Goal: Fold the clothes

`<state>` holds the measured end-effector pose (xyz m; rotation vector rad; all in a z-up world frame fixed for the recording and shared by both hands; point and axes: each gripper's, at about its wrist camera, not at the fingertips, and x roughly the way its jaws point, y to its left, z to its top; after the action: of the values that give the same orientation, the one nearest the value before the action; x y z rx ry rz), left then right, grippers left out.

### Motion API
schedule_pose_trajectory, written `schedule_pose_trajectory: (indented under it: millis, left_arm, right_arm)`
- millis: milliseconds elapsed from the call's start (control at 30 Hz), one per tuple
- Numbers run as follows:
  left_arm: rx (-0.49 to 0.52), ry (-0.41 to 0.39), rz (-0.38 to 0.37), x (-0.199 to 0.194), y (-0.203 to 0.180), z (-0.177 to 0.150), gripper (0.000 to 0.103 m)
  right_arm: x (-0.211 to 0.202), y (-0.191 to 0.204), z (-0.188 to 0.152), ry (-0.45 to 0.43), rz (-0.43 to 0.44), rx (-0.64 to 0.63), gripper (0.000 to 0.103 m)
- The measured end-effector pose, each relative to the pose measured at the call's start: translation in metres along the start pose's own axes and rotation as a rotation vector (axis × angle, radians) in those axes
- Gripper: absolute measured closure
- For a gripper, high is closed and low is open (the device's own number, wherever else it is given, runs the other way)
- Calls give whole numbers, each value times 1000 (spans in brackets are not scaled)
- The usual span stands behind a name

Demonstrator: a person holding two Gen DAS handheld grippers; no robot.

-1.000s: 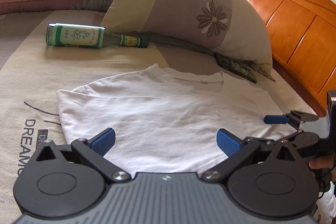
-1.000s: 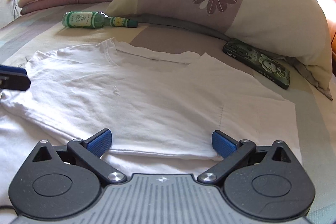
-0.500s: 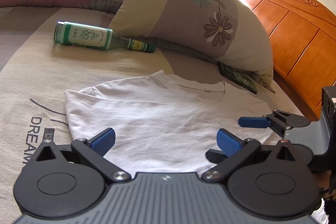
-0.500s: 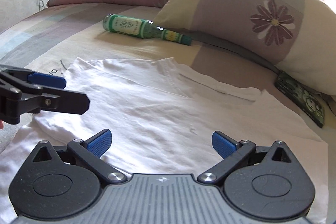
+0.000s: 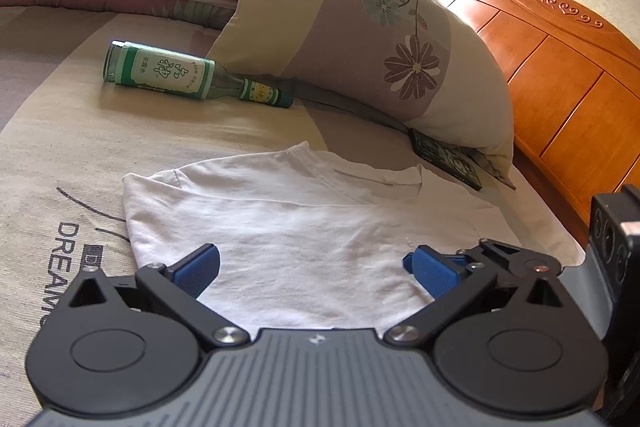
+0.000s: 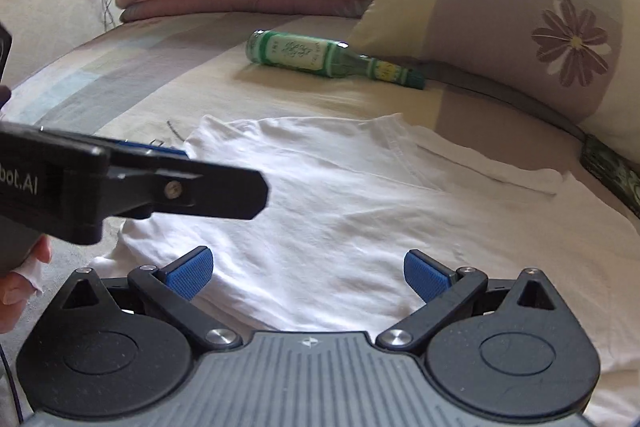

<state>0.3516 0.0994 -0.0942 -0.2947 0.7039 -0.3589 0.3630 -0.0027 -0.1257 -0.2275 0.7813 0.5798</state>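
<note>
Two hand-held grippers, left [image 5: 314, 269] and right [image 6: 308, 273], hung released over the shirt [image 5: 304, 227].
Only the left view showed the headboard [image 5: 560, 75].

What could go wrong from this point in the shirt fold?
The left gripper and right gripper both stand open, very close together over the white T-shirt; closing now could make them collide or pinch only the top layer. The green glass bottle lies on its side beyond the collar, so a wide fold or a tug on the bedspread might set it rolling.
</note>
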Motion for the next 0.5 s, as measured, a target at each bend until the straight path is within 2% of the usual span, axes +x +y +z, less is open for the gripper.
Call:
schedule_pose_trajectory:
  millis: [133,267,400,500]
  left_arm:
    - [22,13,-16,2,-5,-1,1]
    - [54,20,-48,3,-14,-3,1]
    - [93,40,-57,8,-25,-7,1]
    - [111,53,-57,11,-30,-9,1]
  right_arm:
    - [-8,10,-9,27,-30,-58,0]
    - [-48,1,-23,20,-64,-78,0]
    - [-89,-25,-51,11,-115,31,0]
    - [-103,-42,-85,60,-156,131,0]
